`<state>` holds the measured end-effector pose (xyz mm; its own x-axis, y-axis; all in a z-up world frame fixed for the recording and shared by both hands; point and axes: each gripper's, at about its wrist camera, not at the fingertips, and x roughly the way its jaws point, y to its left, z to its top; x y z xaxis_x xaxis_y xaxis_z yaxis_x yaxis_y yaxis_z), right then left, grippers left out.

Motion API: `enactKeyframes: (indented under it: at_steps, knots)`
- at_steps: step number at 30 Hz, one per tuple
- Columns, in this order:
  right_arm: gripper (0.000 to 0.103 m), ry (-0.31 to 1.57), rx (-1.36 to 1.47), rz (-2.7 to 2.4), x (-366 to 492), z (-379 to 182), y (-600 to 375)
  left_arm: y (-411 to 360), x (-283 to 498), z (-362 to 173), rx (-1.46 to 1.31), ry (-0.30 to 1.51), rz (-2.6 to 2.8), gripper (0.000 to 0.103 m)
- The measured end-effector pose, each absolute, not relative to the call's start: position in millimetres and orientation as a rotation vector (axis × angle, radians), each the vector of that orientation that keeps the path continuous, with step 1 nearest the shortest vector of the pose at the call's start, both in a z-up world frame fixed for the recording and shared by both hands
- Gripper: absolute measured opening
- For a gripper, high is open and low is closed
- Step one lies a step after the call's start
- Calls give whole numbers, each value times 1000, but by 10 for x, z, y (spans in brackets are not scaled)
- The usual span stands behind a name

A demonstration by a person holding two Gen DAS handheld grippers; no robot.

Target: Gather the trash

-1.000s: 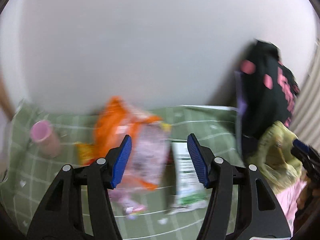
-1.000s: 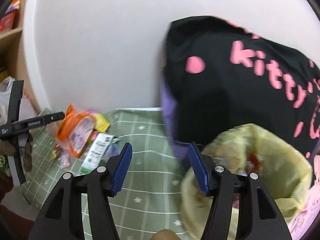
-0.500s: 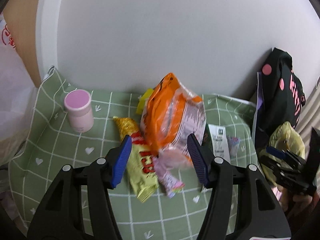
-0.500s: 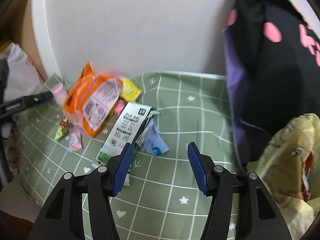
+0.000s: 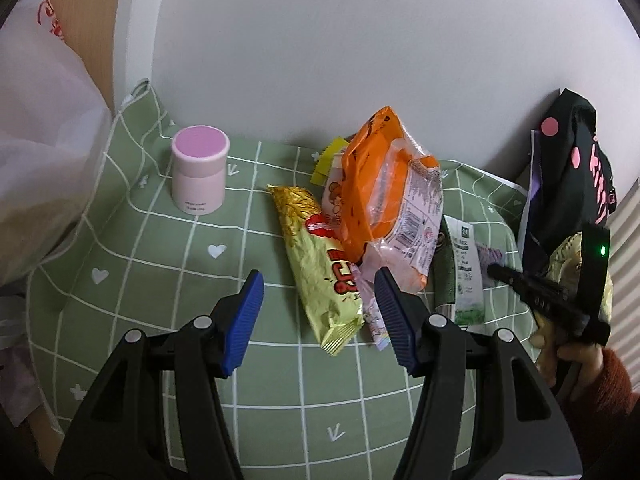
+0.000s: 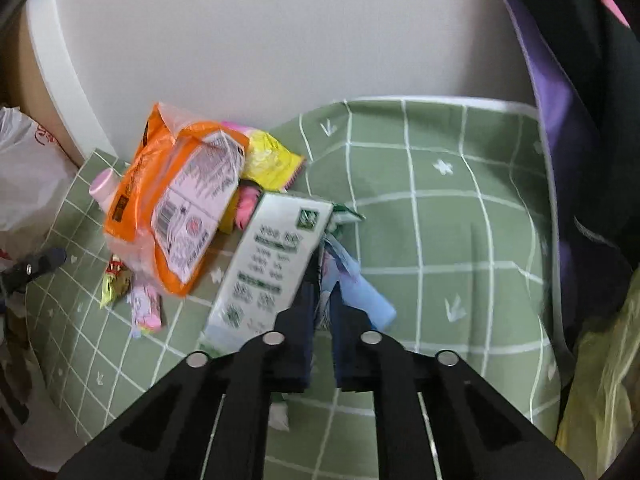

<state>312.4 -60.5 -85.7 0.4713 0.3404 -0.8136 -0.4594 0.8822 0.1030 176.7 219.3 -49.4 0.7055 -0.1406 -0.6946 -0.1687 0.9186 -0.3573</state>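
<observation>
Trash lies on a green checked cloth: an orange snack bag, a yellow-green wrapper, a small pink wrapper, a white and green carton and a light blue wrapper. My left gripper is open, hovering over the yellow-green wrapper's near end. My right gripper is shut on the light blue wrapper beside the carton. It also shows in the left wrist view. A yellow trash bag is at the right.
A pink-lidded white jar stands at the back left of the cloth. A white plastic bag hangs at the left. A black and purple bag with pink lettering stands at the right against the white wall.
My right gripper moved down to the carton and closed on the light blue wrapper. My left gripper came closer over the wrappers and stayed open.
</observation>
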Motion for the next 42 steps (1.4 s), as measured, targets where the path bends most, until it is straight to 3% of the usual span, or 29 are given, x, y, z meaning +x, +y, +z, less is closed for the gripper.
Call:
enactKeyframes:
  at_steps: [9,16,17,18,19,28,42]
  knots:
    - [6,1043,-126,465,2651,-1042,-1021,1937,1984,-503,-400,800,-80,55]
    - [10,972,-77,479,2335,-951,-1234,1810,2036,-519,-392,775,-109,55]
    - [25,953,-84,476,2302,-915,-1238,1812,2038,-521,-398,769,-109,55]
    - [53,941,-91,477,2283,-879,-1235,1819,2038,-519,-400,764,-108,55]
    - [62,935,-90,494,2261,-850,-1225,1825,2038,-518,-399,760,-105,55]
    - [61,861,-109,482,2332,-640,-1198,1890,2034,-461,-396,738,-93,55]
    - [58,917,34,409,2739,-1120,-1085,1694,2140,-500,-362,799,-211,59]
